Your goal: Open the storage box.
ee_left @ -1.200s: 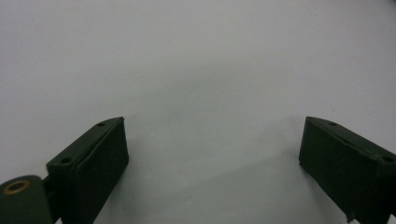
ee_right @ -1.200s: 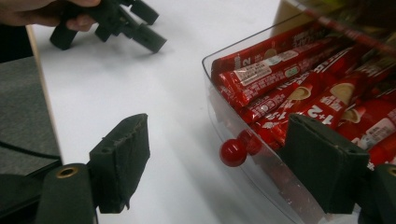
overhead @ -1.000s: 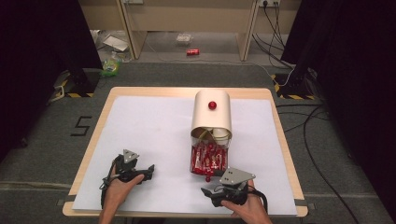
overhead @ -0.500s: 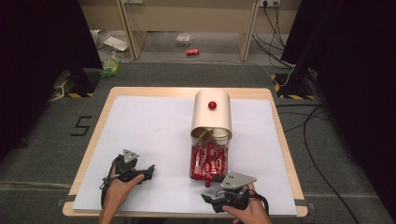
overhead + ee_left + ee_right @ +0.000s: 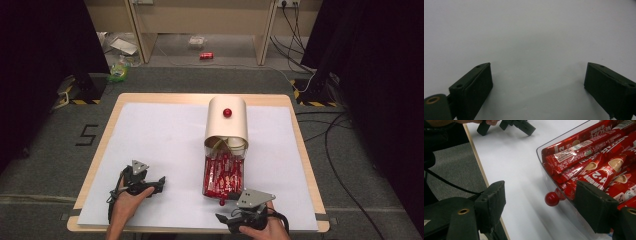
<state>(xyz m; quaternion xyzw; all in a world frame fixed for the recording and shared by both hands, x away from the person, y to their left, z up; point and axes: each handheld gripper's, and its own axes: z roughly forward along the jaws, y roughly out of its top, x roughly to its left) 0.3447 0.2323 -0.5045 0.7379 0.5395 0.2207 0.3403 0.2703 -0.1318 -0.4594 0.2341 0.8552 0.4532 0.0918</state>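
Two grippers rest low at the near edge of the table [image 5: 100, 150], each in one of the person's hands. At the left, the left gripper [image 5: 157, 181] lies on the white sheet [image 5: 165, 140] with its jaws wide apart and nothing between them; in the left gripper view they frame bare white surface, so it seems parked out of the way, well apart from the work.

Toward the middle stands a cream-coloured box [image 5: 227, 122] with a red knob on top, and from its open front a clear drawer [image 5: 544, 173] is pulled out toward the person, packed with red coffee sachets [image 5: 596, 160] lying lengthwise. A small red knob [image 5: 552, 198] sits on the drawer's front wall as its handle.

At the right, the right gripper [image 5: 539, 202] has its jaws spread wide, empty, one on either side of that knob but short of it. Judging by this aim, the handle is lined up to be grasped, either to slide the drawer or steady it.
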